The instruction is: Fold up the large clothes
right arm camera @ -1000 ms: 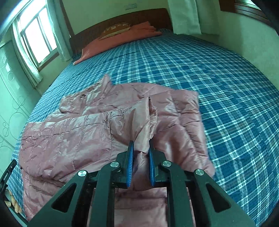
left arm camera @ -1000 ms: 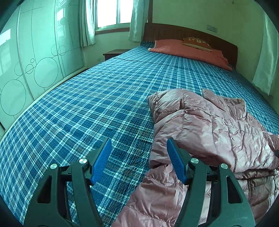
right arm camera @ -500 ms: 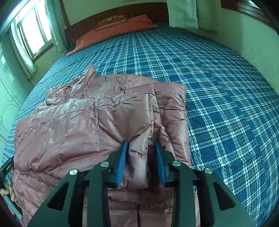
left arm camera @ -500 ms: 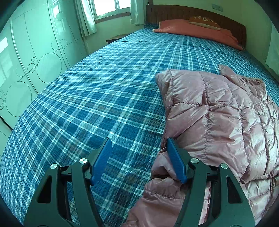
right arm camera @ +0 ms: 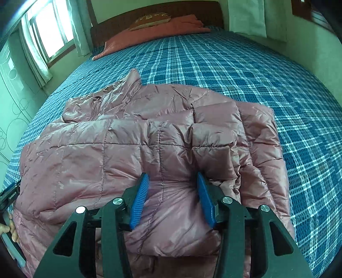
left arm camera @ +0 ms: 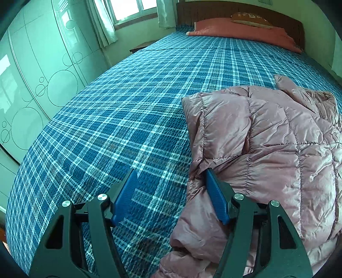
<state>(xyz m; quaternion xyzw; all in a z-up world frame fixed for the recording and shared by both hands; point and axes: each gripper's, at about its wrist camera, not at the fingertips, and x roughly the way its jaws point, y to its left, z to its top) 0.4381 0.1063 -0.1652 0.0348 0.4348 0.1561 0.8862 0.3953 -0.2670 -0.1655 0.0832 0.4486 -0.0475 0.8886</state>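
A pink quilted puffer jacket (right arm camera: 136, 147) lies folded over on the blue plaid bed (right arm camera: 245, 64). In the left wrist view the jacket (left arm camera: 271, 145) fills the right side. My left gripper (left arm camera: 171, 177) is open at the jacket's left edge; its right finger (left arm camera: 215, 201) touches the fabric and its left finger is over bare bedspread (left arm camera: 106, 128). My right gripper (right arm camera: 172, 181) is open just above the jacket's near fold, with fabric between the jaws but not pinched.
A red pillow (left arm camera: 241, 32) and wooden headboard (left arm camera: 213, 8) are at the far end. A green wardrobe (left arm camera: 32, 74) lines the left side, with a window (right arm camera: 47, 32) beyond. The left gripper's handle and hand show at the right wrist view's left edge (right arm camera: 8, 205).
My right gripper opened and let go of the jacket fold it was pinching; the fold now lies flat. My left gripper stayed open and lowered toward the jacket's left edge.
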